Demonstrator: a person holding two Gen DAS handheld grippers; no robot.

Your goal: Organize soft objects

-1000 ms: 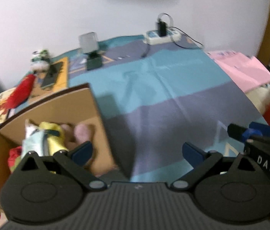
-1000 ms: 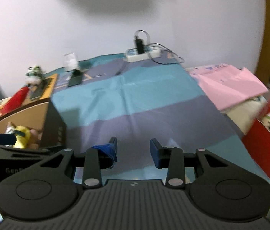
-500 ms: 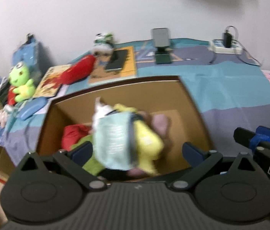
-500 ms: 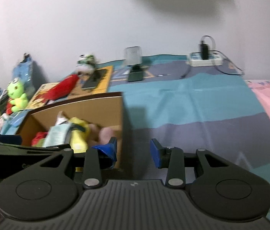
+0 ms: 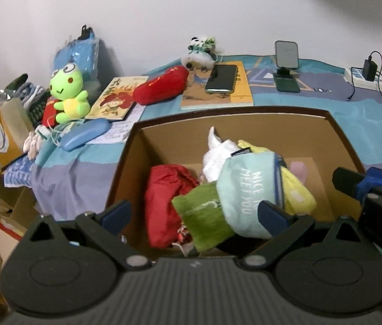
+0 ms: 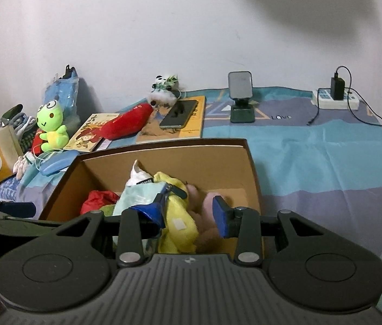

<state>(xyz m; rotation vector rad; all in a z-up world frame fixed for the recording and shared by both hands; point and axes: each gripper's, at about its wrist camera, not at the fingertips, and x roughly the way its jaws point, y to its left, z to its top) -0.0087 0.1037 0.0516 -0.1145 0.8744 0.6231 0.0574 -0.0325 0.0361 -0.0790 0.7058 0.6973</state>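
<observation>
An open cardboard box holds a pile of soft things: a mint pouch, a red bundle, a green cloth, a yellow piece and a white piece. My left gripper hangs above the box's near side, open wide, with nothing pinched. My right gripper is open over the same box, above the yellow piece and a pink plush. On the cloth beyond lie a green frog plush, a red chili plush and a small panda plush.
Behind the box are books with a phone on one, a phone stand and a power strip with cables. A blue case and a paper bag crowd the left edge. Striped cloth stretches to the right.
Both grippers have swung left, from over the bare striped cloth to over the cardboard box. The frog, bag and books at the left have come into view. Both sets of jaws kept their width.
</observation>
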